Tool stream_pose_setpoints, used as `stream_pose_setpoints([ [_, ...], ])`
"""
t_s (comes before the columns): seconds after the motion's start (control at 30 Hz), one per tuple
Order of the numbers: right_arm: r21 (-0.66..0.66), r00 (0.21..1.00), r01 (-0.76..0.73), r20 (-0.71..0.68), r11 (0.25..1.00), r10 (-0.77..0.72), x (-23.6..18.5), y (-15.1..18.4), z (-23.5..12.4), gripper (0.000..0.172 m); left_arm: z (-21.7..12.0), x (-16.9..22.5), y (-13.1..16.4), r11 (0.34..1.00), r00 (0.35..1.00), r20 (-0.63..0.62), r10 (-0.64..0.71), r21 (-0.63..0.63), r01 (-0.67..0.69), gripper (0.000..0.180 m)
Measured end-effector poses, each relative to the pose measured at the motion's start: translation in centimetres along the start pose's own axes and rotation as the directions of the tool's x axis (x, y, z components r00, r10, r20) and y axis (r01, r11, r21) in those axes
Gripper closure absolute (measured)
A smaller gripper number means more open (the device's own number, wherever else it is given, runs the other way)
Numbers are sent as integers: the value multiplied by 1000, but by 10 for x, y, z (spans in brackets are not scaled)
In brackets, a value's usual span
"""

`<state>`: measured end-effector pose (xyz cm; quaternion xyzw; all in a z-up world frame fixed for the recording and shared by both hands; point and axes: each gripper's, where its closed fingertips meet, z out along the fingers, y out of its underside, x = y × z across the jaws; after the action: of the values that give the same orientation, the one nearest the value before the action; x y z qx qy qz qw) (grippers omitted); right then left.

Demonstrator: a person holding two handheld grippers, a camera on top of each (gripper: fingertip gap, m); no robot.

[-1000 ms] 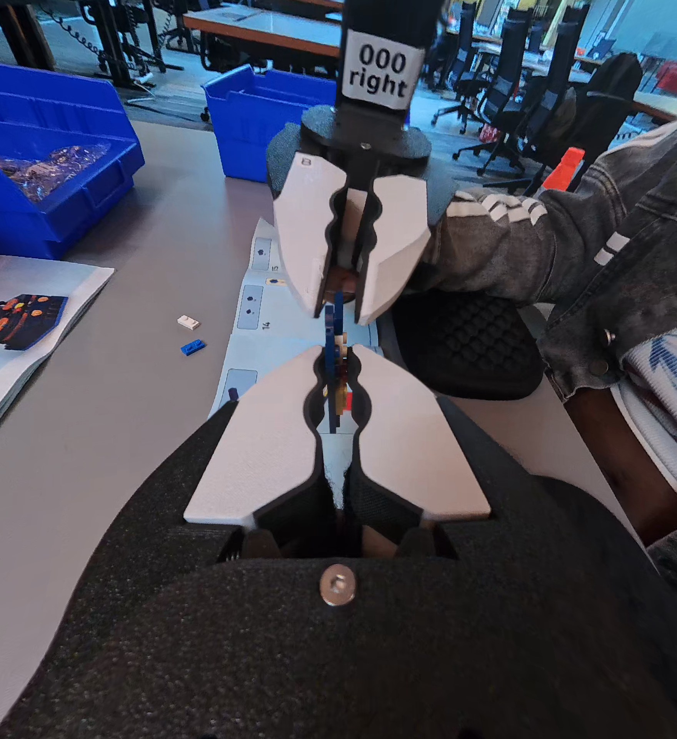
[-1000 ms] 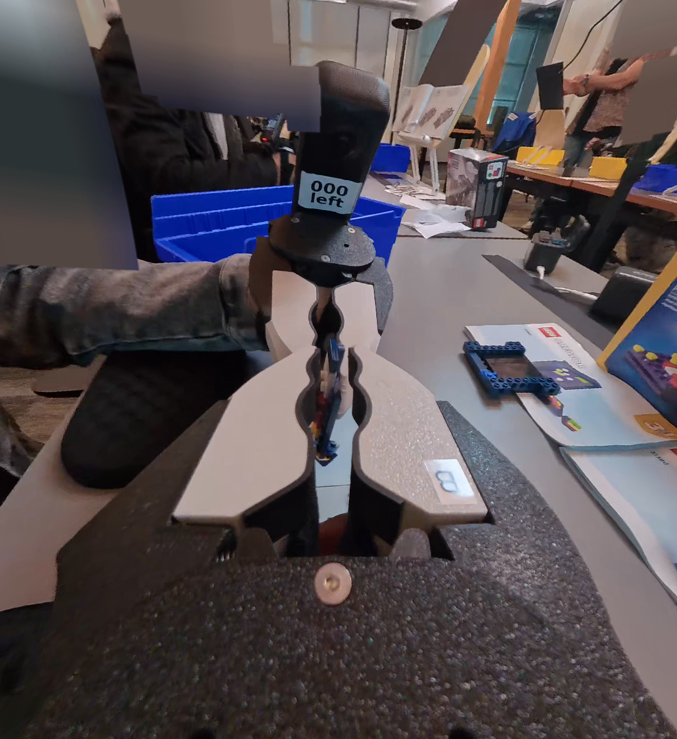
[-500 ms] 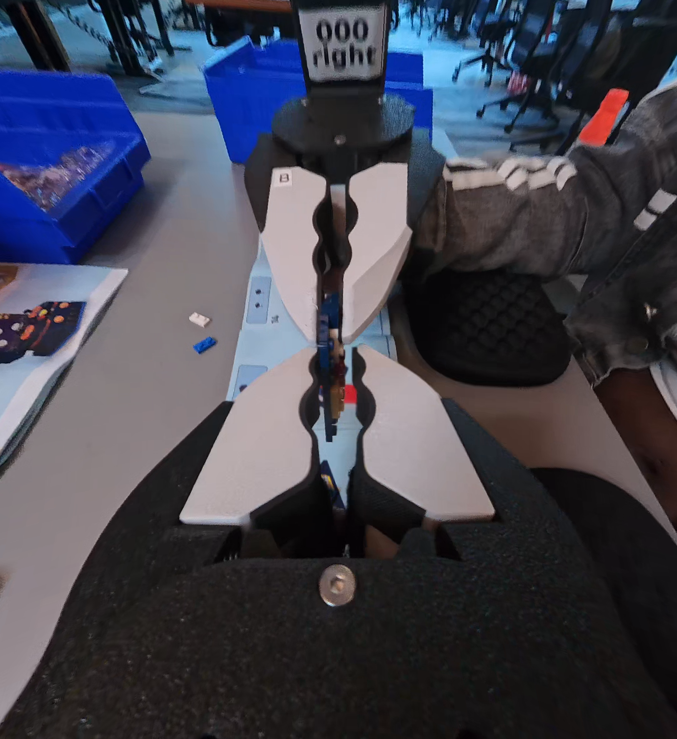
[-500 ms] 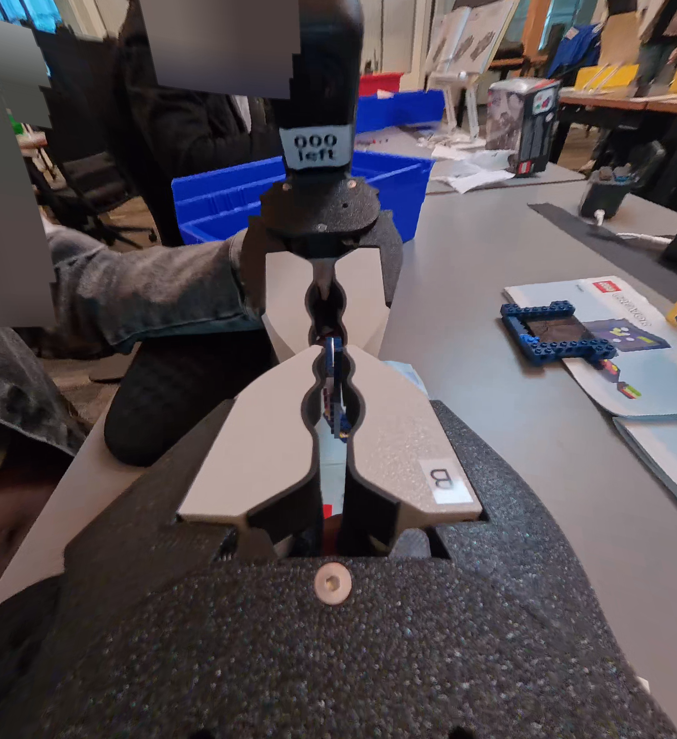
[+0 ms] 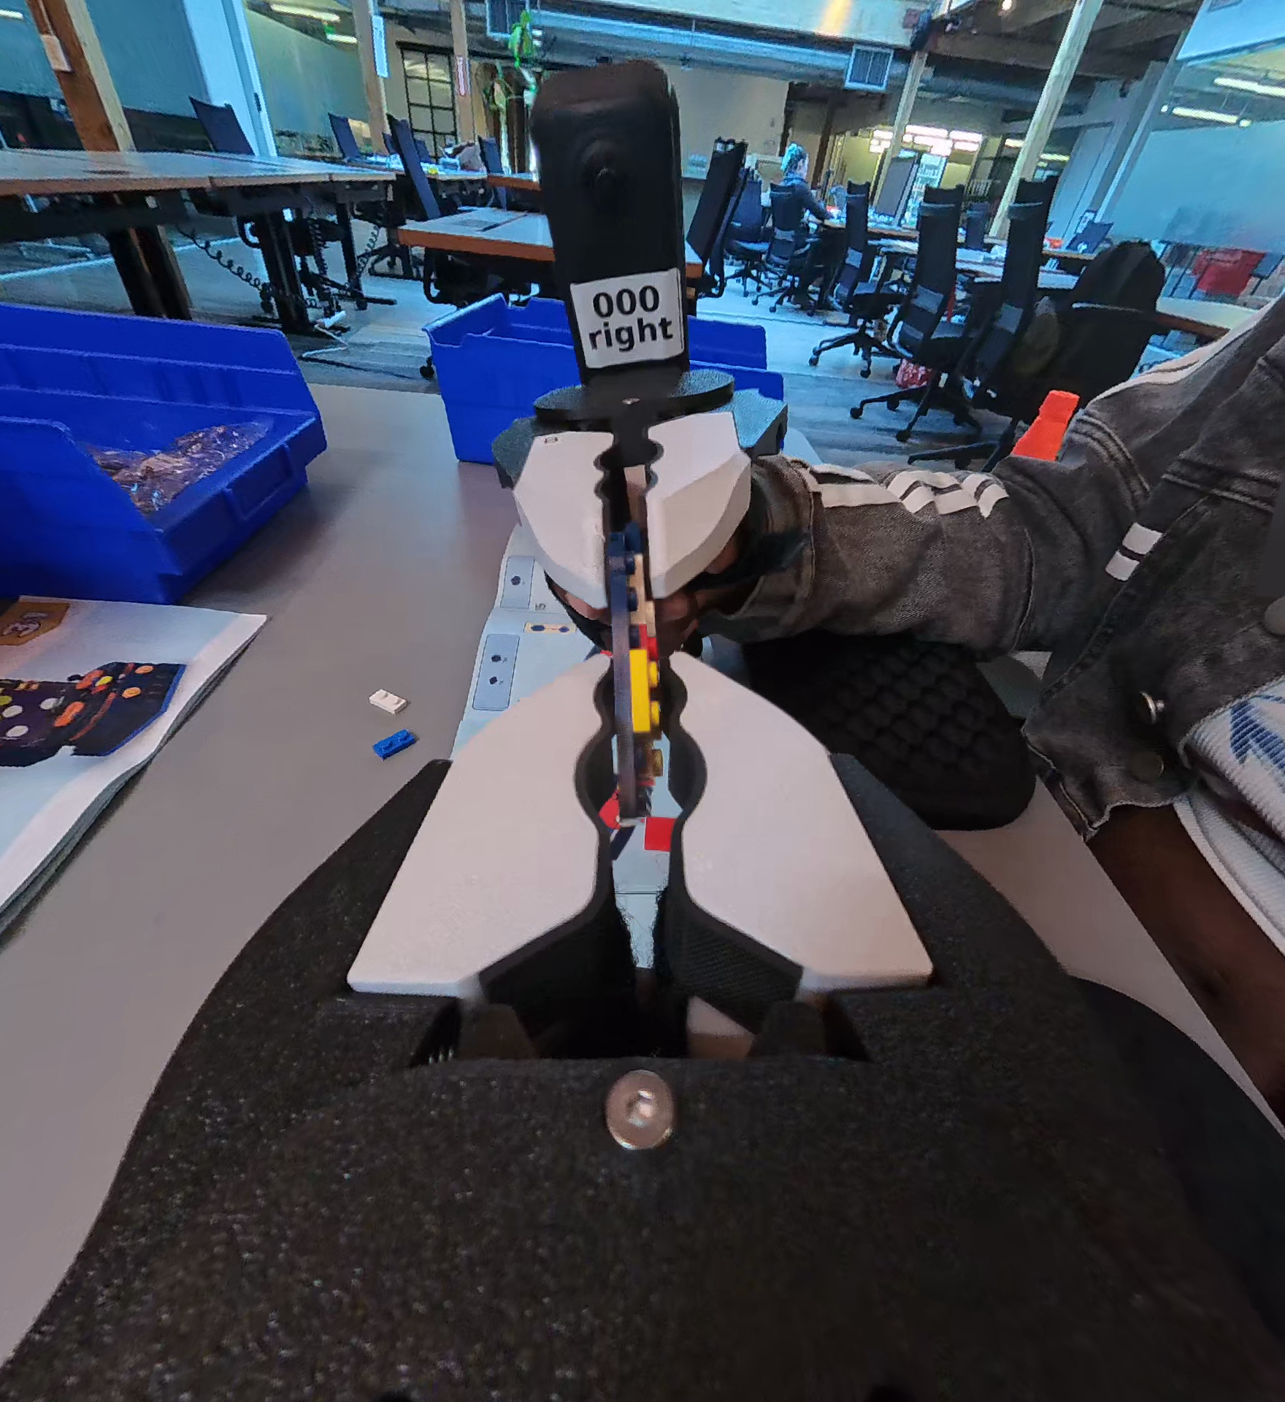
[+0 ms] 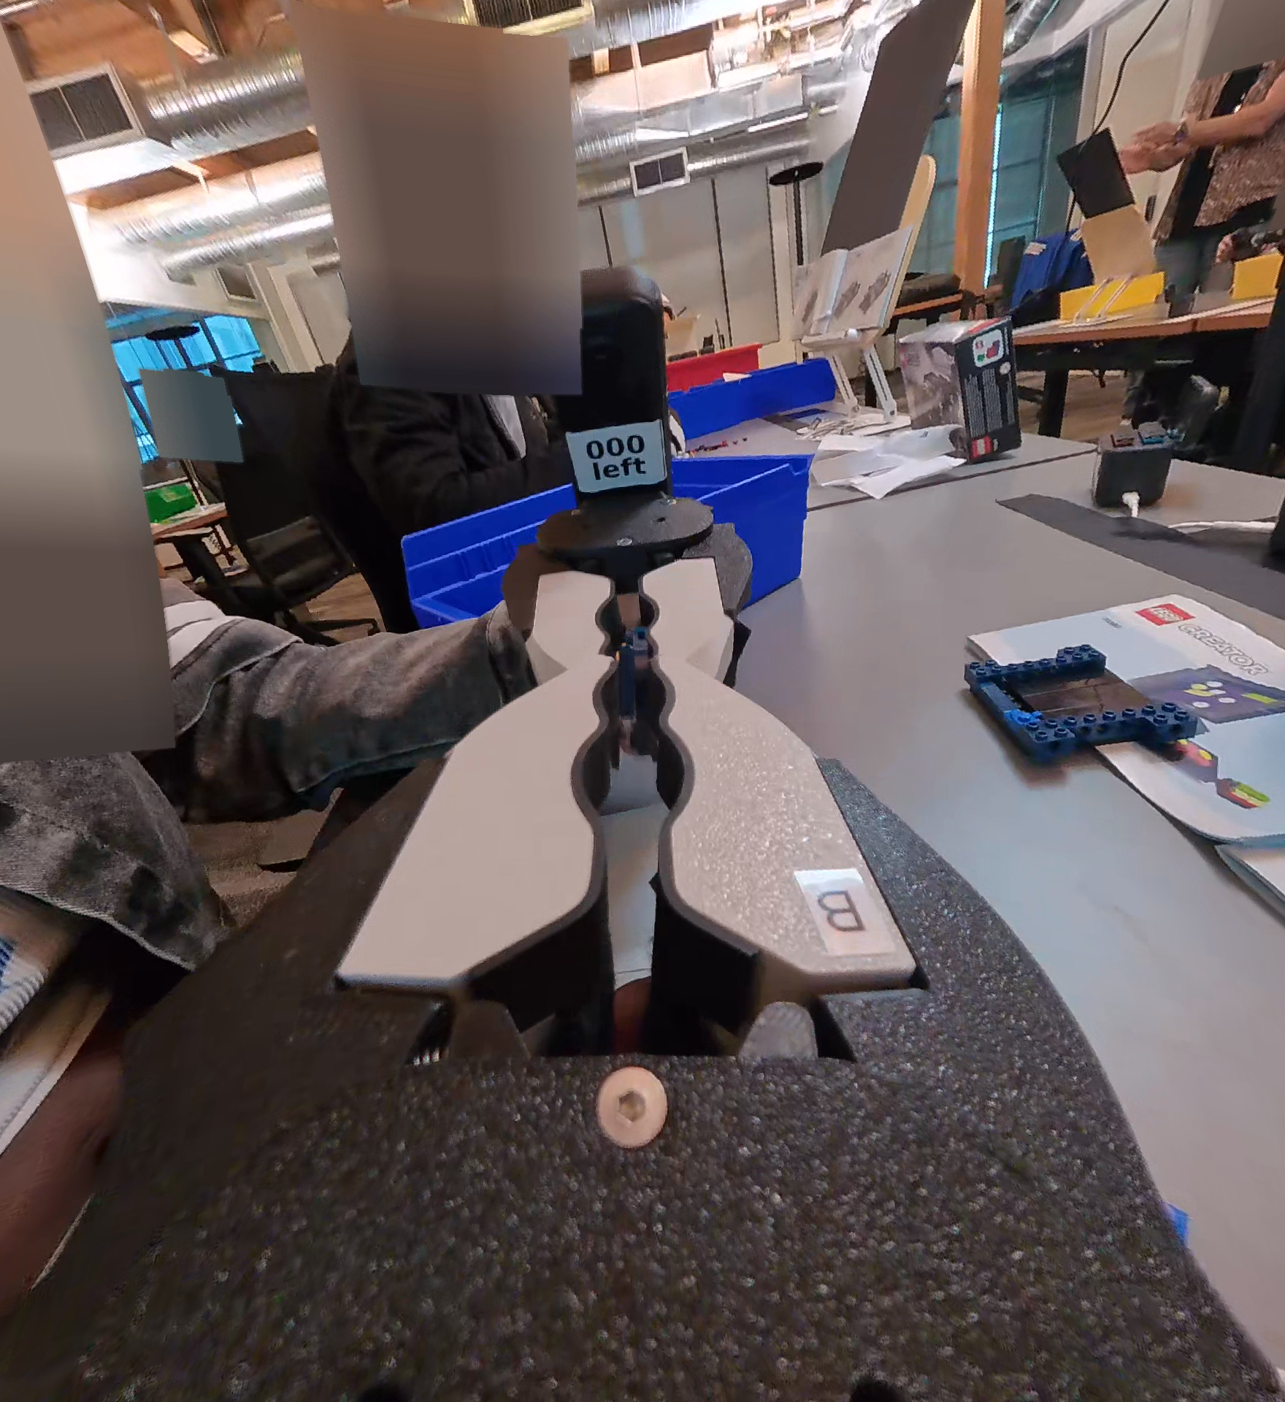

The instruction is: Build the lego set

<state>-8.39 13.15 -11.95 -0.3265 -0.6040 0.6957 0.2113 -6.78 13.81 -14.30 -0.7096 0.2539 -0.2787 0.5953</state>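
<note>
The grey table (image 5: pixel 260 531) carries blue bins (image 5: pixel 116 455) and open booklets (image 5: pixel 55 728). Above it two denim-sleeved forearms (image 5: pixel 966 561) reach level toward each other, grippers nose to nose. The left gripper (image 5: pixel 636 675) and right gripper (image 6: pixel 628 671) each clamp an end of one thin brick plate (image 5: pixel 628 683) — dark blue with yellow and red pieces, held edge-up over a booklet. Two loose small bricks (image 5: pixel 393 724) lie nearby.

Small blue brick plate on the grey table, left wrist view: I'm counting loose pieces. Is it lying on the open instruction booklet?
No, the small blue brick plate lies on the bare grey table.
</note>
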Motion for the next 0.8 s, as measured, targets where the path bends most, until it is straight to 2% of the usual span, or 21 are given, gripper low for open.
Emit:
stream_pose_setpoints([
  [0.17,-12,1000,-14,-9,1000,14,2,3,0,165,-8,-3,-11,998,1000,9,-21,67,20,170],
  [0.23,-10,1000,-26,-6,1000,26,2,5,2,165,-6,-4,-13,996,1000,22,-14,89,12,156],
  [0.27,-4,999,-32,9,999,32,0,5,4,166,-5,-3,-13,996,1000,22,-4,89,2,155],
  [0.43,-29,1000,-19,10,999,20,-1,8,5,165,-4,-3,-7,997,996,53,72,29,-73,167],
  [0.5,-65,1000,2,24,998,0,-4,10,4,164,-4,1,-1,999,998,13,54,-8,-54,173],
  [0.6,-107,998,25,58,994,-19,-8,12,1,158,-3,5,6,998,999,-28,21,-61,-22,173],
  [0.8,-143,998,44,57,989,-36,-8,15,-1,162,1,6,20,989,999,-35,2,-149,-7,173],
])
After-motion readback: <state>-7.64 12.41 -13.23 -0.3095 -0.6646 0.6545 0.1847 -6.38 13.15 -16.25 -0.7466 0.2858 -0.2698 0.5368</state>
